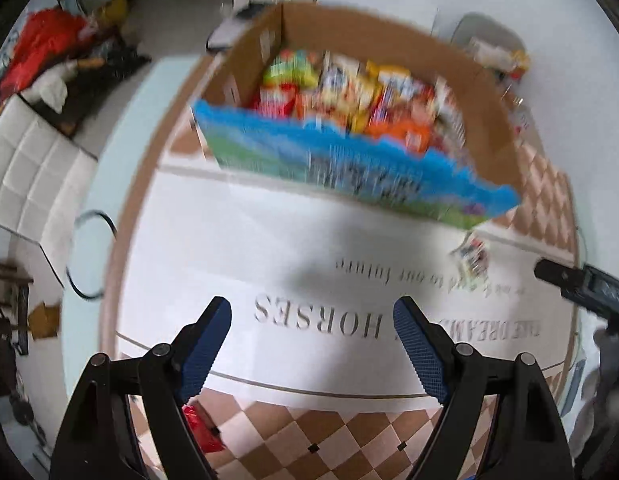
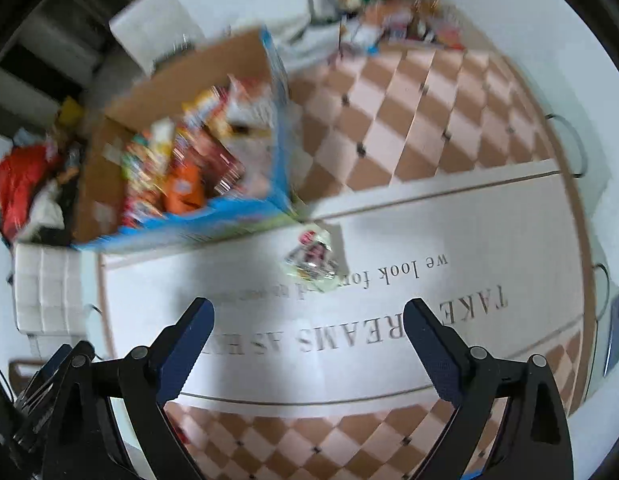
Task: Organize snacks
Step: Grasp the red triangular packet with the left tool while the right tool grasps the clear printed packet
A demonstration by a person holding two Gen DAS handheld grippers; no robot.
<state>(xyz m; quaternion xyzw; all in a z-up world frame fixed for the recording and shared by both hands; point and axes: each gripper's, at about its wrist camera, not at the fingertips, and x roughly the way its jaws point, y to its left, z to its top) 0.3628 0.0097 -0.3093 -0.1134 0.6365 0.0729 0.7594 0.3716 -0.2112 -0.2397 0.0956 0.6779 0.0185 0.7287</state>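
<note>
Both claws, left claw (image 1: 311,314) and right claw (image 2: 308,316), gape wide and empty; one snack packet (image 2: 311,260) lies on the desk (image 2: 449,216) beside the full snack box (image 2: 181,168), and blurred framing risks a misjudged grasp.

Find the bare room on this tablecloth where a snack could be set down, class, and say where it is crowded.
Free: the white lettered band between the cardboard box and both open grippers, left and right, apart from one loose packet; also the checkered cloth right of the box. Crowded: the box interior and far table edge.

Snacks (image 1: 349,92) in box (image 1: 489,120) — packet (image 2: 311,258) (loose) beside it.
</note>
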